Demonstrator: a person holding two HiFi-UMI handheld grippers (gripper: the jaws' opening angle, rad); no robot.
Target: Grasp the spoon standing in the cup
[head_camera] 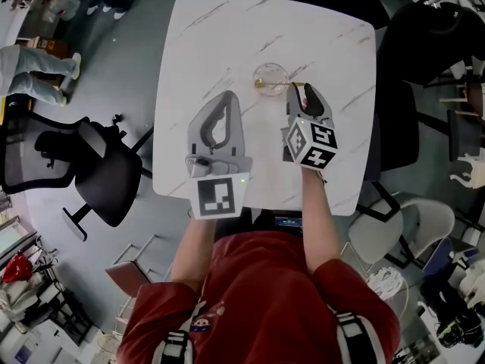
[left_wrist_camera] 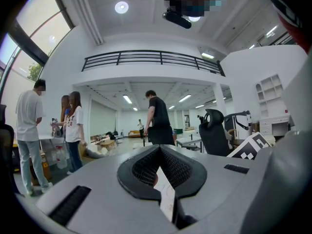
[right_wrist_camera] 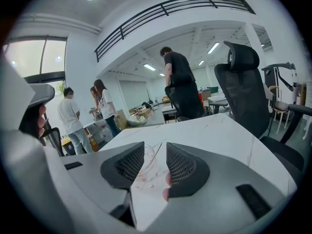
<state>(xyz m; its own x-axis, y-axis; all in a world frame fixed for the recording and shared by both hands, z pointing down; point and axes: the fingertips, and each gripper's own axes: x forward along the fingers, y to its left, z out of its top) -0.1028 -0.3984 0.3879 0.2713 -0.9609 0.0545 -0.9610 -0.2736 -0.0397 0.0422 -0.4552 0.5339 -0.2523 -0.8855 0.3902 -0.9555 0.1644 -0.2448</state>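
A clear glass cup (head_camera: 270, 74) stands on the white marble table (head_camera: 204, 44), with a thin gold spoon (head_camera: 263, 84) leaning in it. My right gripper (head_camera: 301, 91) is just right of the cup and open. In the right gripper view the cup (right_wrist_camera: 145, 175) and the slanted spoon handle (right_wrist_camera: 156, 152) show through the gap of the gripper (right_wrist_camera: 155, 167), a little ahead of the pads, untouched. My left gripper (head_camera: 226, 97) rests left of the cup with its tips together; in its own view the gripper (left_wrist_camera: 159, 152) is shut on nothing.
A black office chair (head_camera: 83, 165) stands off the table's left side and pale chairs (head_camera: 402, 233) off its right corner. Several people (left_wrist_camera: 73, 130) stand in the room beyond the table. A tall black chair (right_wrist_camera: 243, 91) faces the far edge.
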